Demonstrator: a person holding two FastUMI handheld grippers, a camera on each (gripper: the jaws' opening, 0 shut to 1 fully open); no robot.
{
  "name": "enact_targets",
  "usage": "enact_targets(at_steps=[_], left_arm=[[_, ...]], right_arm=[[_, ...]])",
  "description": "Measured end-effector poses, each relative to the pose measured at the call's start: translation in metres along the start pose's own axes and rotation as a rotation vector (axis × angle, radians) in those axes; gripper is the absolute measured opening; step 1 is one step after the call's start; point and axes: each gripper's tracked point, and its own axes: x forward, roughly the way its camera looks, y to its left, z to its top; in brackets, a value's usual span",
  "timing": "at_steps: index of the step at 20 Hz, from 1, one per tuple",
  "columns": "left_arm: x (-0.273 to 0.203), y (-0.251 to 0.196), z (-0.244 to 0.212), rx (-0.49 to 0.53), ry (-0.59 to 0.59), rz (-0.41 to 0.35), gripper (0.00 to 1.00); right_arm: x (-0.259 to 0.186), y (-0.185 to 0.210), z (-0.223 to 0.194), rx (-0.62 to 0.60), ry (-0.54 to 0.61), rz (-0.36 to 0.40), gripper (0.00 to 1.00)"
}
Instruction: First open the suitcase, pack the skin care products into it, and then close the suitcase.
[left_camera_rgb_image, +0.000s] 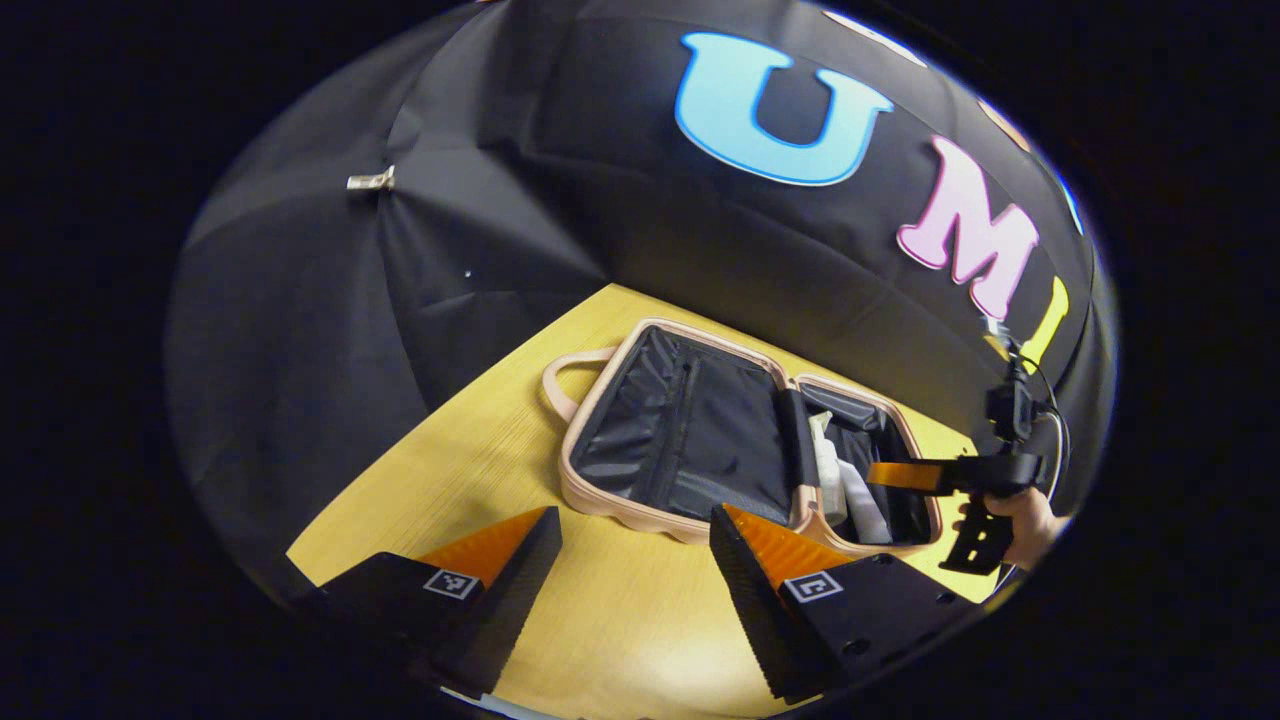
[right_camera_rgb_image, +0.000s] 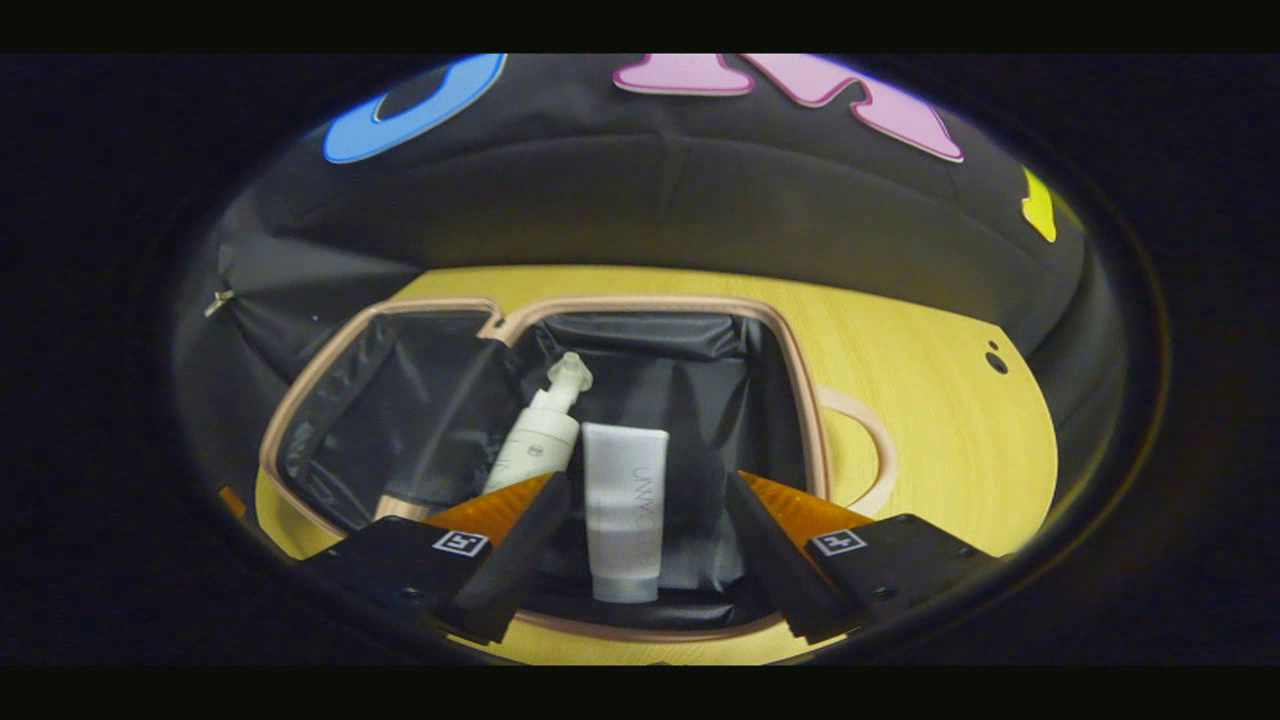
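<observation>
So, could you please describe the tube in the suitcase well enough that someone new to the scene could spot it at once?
Start at the pink suitcase lying open on the yellow table. Two products lie in the half beside its handle, right ahead of the open right gripper. The tube is the flat, pale grey one with its cap towards the gripper, beside the rounder white pump bottle.

you have a pale yellow wooden bench (left_camera_rgb_image: 480, 470) under everything, its grain running lengthwise, with two small dark holes (right_camera_rgb_image: 995, 360) near its far right edge in the right gripper view. behind it hangs the black cloth wall (left_camera_rgb_image: 330, 330), creased, with a small metal clip (left_camera_rgb_image: 370, 181) pinned at a seam.
</observation>
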Motion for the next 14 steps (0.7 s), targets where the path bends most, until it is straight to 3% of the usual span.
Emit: enact_targets(at_steps=[2, 3, 4, 6, 11, 14], left_arm=[[0.029, 0.032, 0.015, -0.061, 0.008, 0.028, 0.96], [0.044, 0.043, 0.019, -0.069, 0.025, 0.033, 0.96], [0.055, 0.053, 0.027, -0.061, 0.037, 0.037, 0.96], [0.084, 0.073, 0.053, -0.019, 0.025, 0.055, 0.97], [0.151, 0.089, 0.091, 0.039, 0.051, 0.072, 0.97], [0.183, 0.088, 0.102, 0.041, 0.081, 0.057, 0.96]], right_arm=[[-0.033, 0.001, 0.011, -0.025, -0.096, 0.010, 1.00], [-0.046, 0.000, 0.012, -0.031, -0.130, 0.013, 0.93], [-0.062, 0.001, 0.014, -0.033, -0.162, 0.019, 1.00], [-0.088, -0.007, 0.012, -0.064, -0.208, -0.002, 1.00], [-0.137, -0.013, -0.001, -0.011, -0.257, -0.012, 1.00], [-0.171, -0.032, 0.003, -0.033, -0.331, -0.060, 0.99]])
